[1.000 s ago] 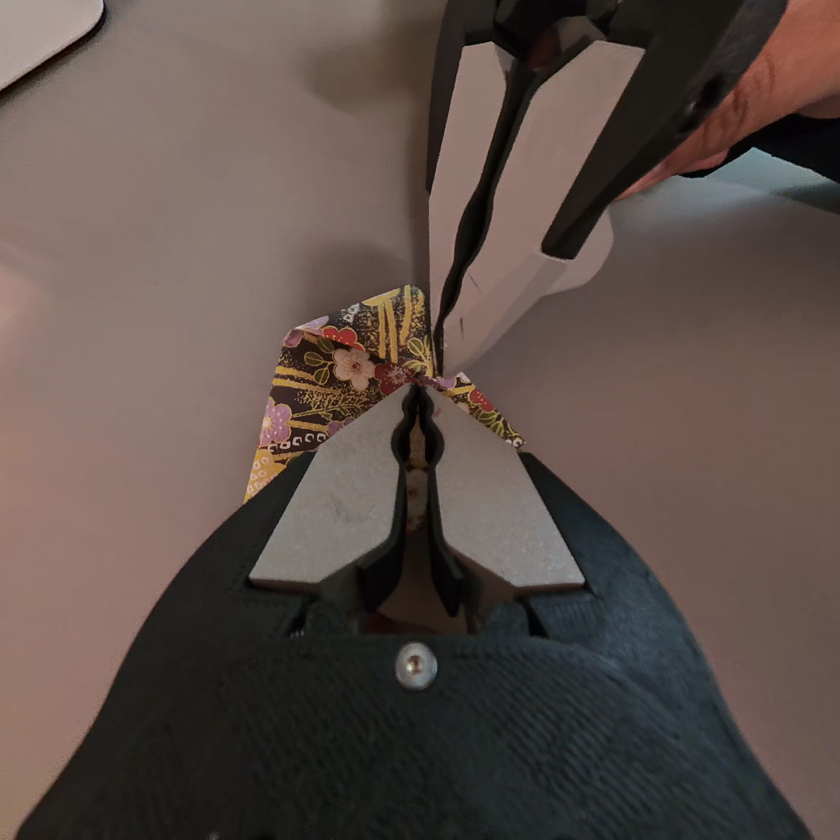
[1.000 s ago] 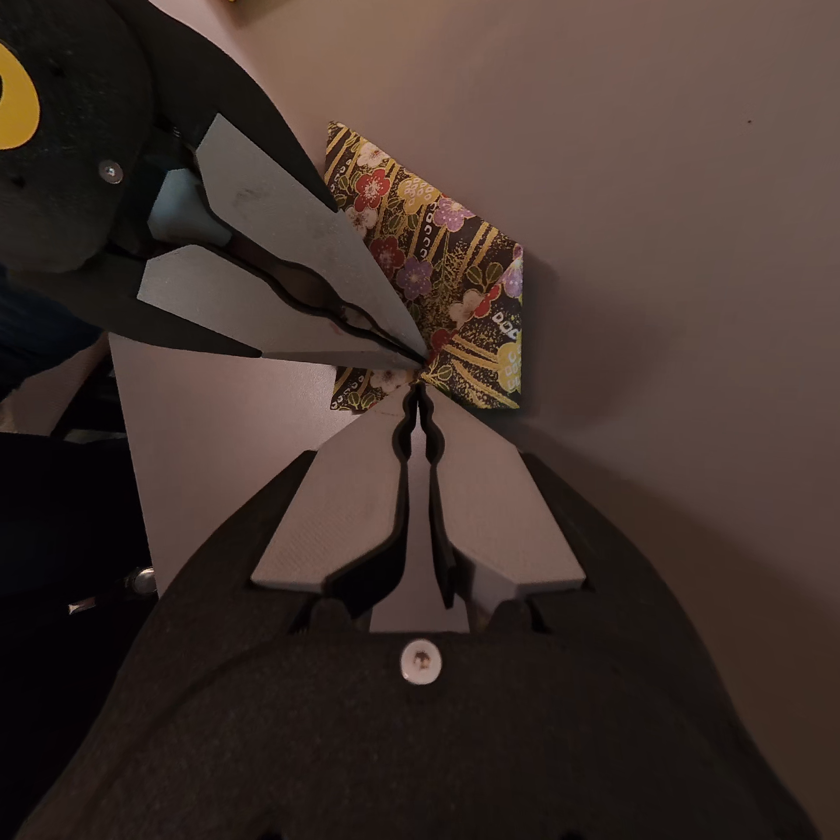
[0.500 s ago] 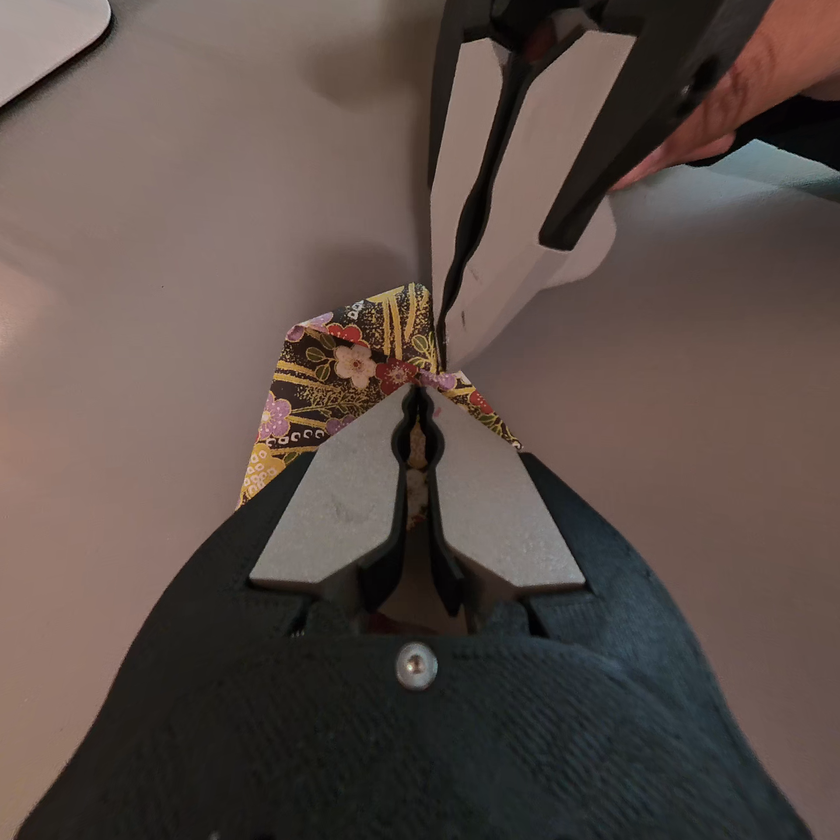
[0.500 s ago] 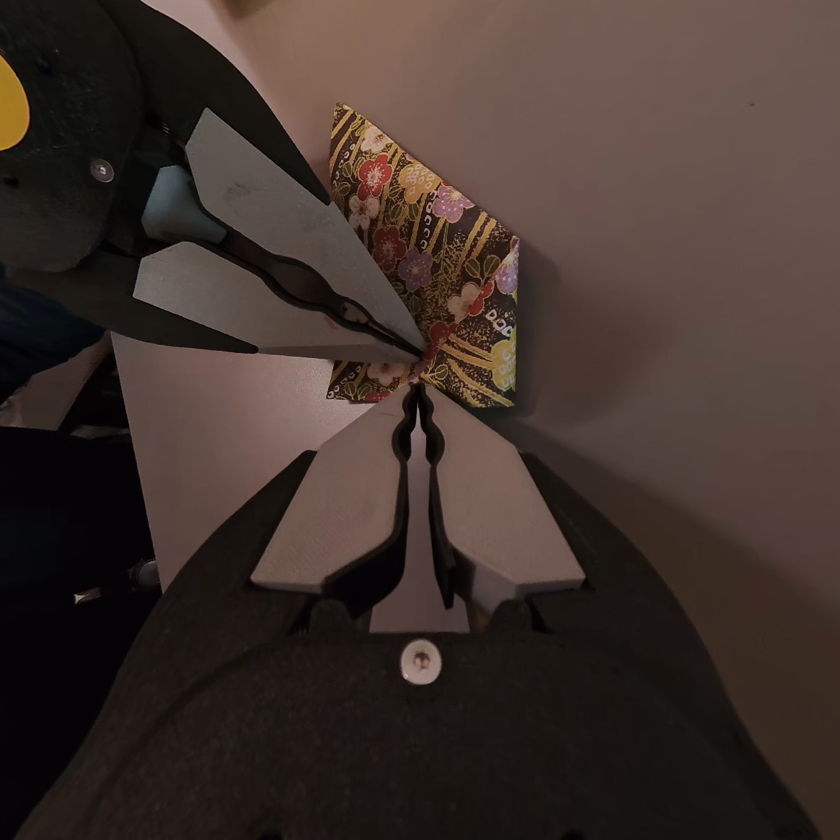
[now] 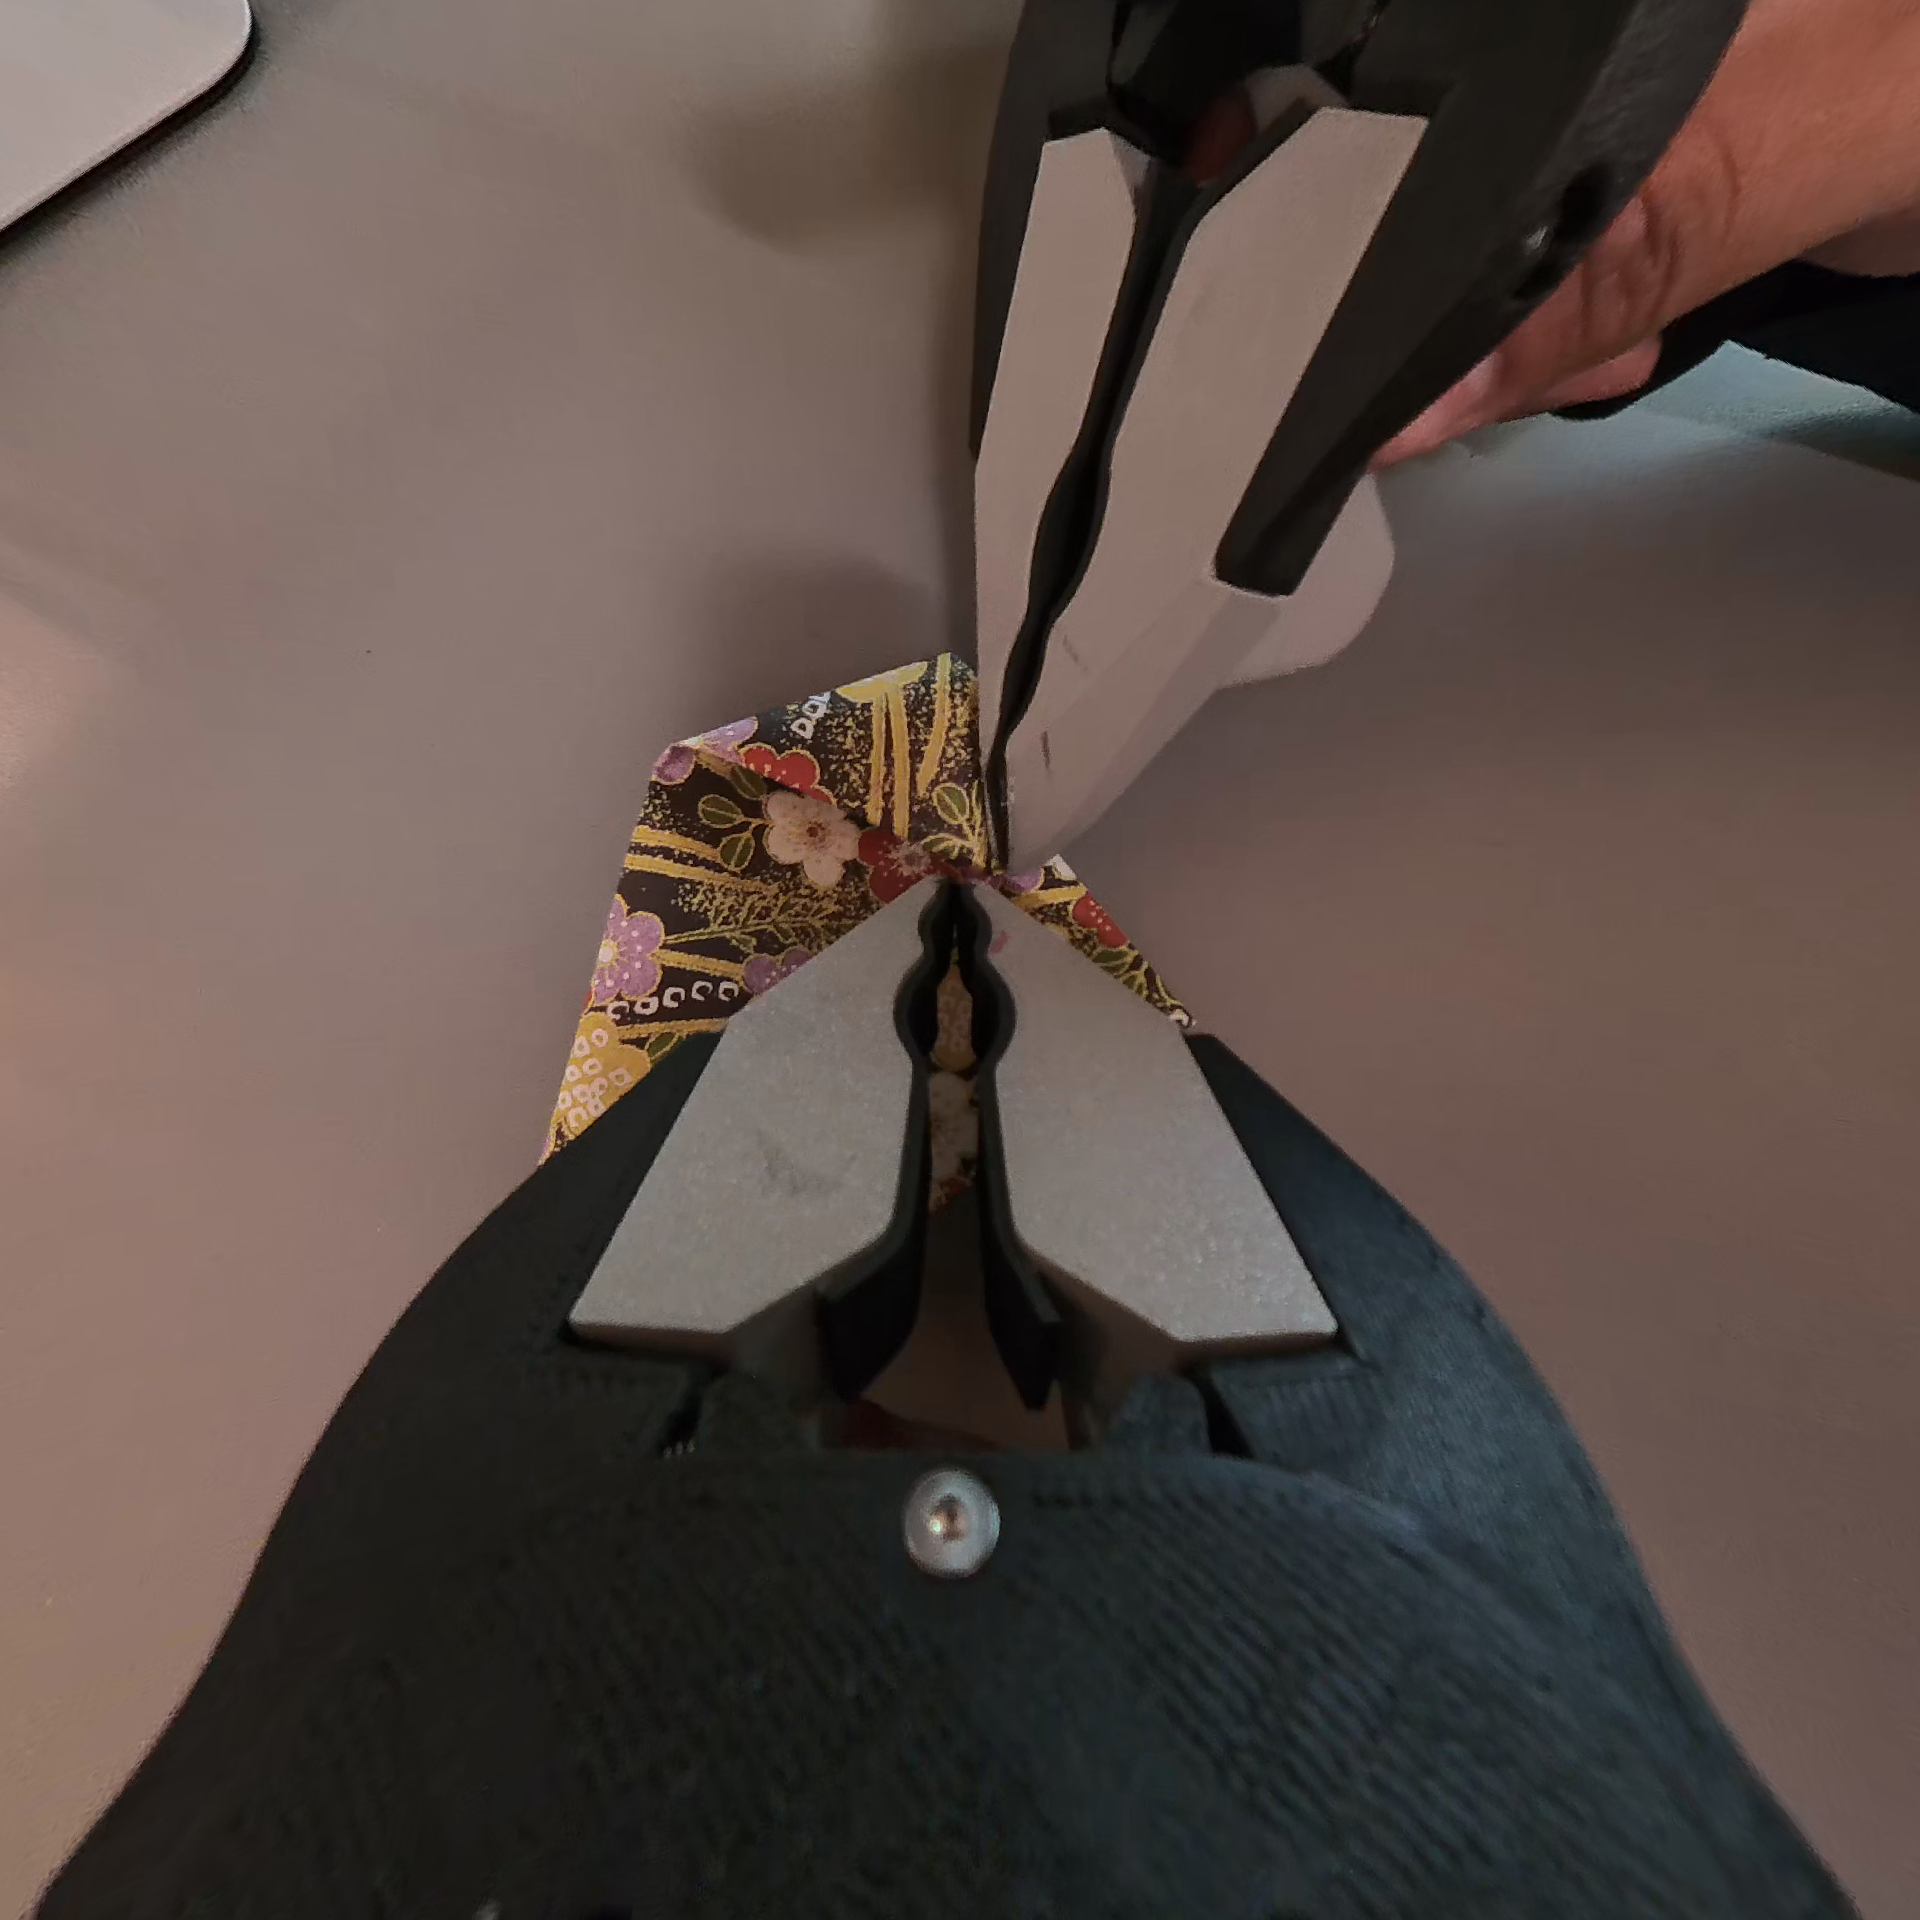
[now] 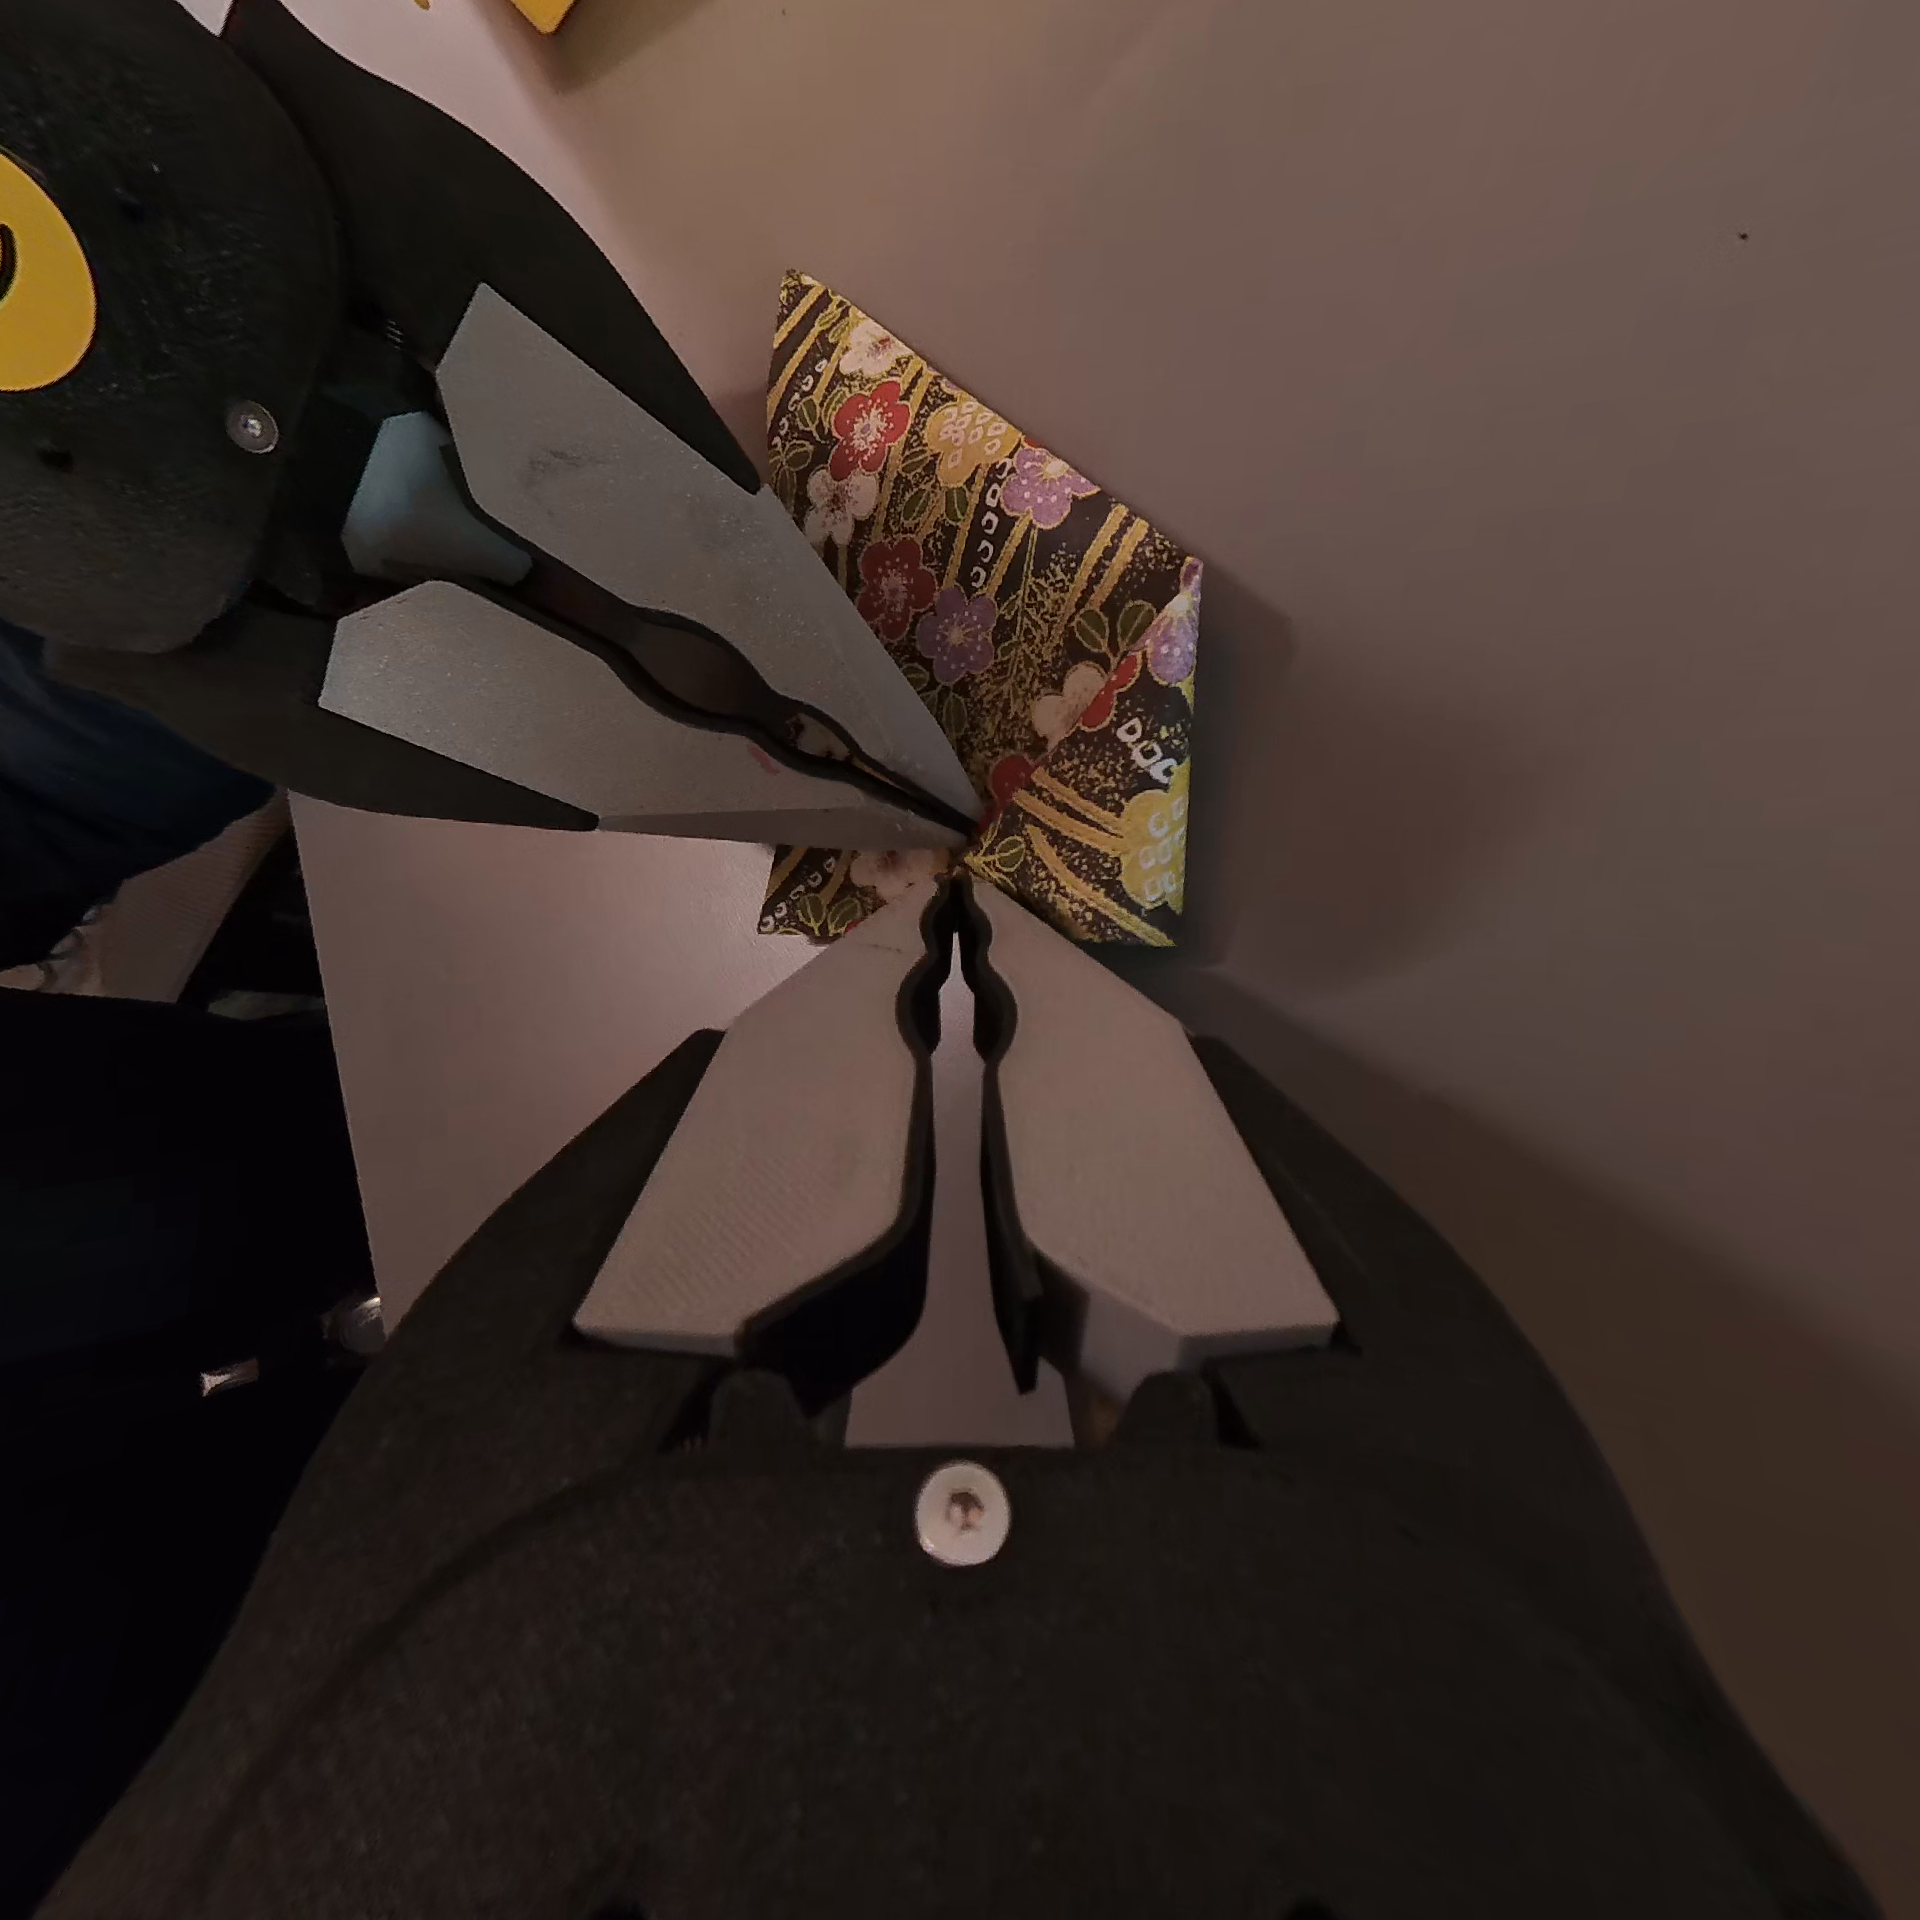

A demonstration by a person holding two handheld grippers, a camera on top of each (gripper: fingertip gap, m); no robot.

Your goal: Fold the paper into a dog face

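The paper (image 5: pixel 790 852) is a dark floral sheet with gold stripes, folded small, lying on the grey table (image 5: pixel 416 520). It also shows in the right wrist view (image 6: pixel 987 582), with its far right edge lifted a little. My left gripper (image 5: pixel 956 888) is shut and lies over the paper, tips at its middle; the pattern shows through the gap between its fingers. My right gripper (image 6: pixel 954 883) is shut, tips on the paper's near edge, touching the left gripper's tips (image 6: pixel 966 821). In the left wrist view it comes down from above (image 5: pixel 1003 852). I cannot tell whether either pinches a layer.
A hand (image 5: pixel 1714 260) holds the right gripper. A pale rounded slab (image 5: pixel 94 83) lies at the table's far left corner. A yellow item (image 6: pixel 545 10) sits at the top edge of the right wrist view. The table edge (image 6: pixel 322 987) runs close on the left there. Less than 4 cm separates the two grippers' tips.
Both grippers stay shut with their tips together on the paper. The views have shifted only slightly.
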